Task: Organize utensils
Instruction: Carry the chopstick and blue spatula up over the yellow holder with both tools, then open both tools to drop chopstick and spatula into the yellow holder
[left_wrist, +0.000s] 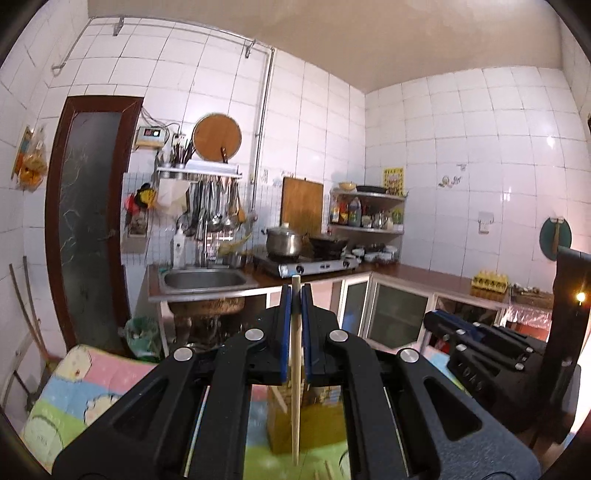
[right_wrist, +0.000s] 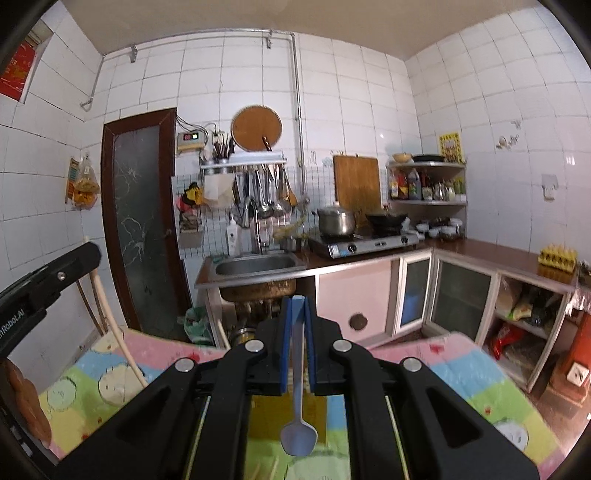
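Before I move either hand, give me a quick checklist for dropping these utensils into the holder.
1. Left tongs shut on the chopstick: ok, clamped between the blue pads.
2. Chopstick hanging upright, tip down: ok, with the yellow-brown holder behind it.
3. Right tongs shut on the blue spoon: ok, handle clamped and bowl hanging down.
4. Spoon lined up over the holder's opening: cannot tell, the tongs hide the rim.
5. Room between the two tongs: ok, they are apart, the right one off to the side in the left view.
6. Loose chopsticks left on the tablecloth: not ok, some still lie there.
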